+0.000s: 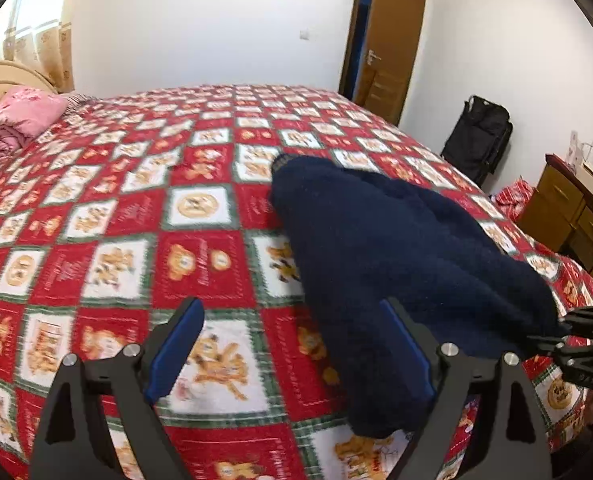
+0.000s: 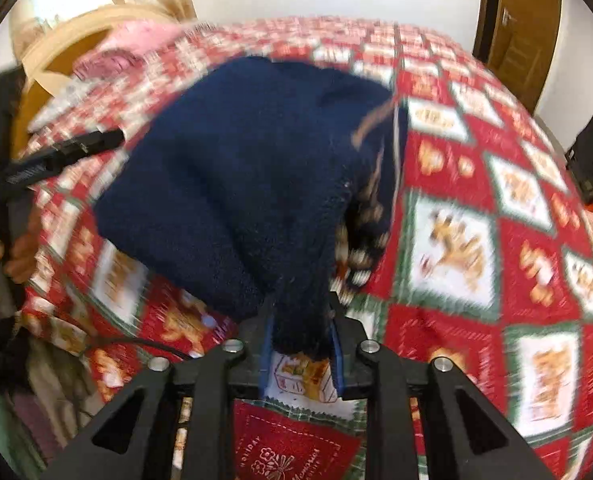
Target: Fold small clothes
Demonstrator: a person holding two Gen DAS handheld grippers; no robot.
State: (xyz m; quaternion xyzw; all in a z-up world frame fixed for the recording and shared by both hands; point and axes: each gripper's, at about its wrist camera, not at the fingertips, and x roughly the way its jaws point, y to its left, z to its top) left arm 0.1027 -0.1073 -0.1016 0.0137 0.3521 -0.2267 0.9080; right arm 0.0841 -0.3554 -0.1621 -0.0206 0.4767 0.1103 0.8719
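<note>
Left wrist view: the left claw (image 1: 292,356) is hanging wide open over the bed (image 1: 144,216), gripping nothing — its right finger is just beside the navy sweater (image 1: 380,248), which is lying right of centre. At the right edge, the right claw (image 1: 564,338) is pinching the sweater's near corner.

Right wrist view: the right claw (image 2: 301,342) is clamping the sweater (image 2: 240,176) — the left claw (image 2: 66,152) is showing far left.

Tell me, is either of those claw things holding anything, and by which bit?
Yes. The right gripper is shut on the navy sweater, pinching a bunched edge at its near end. The left gripper is open and holds nothing.
</note>
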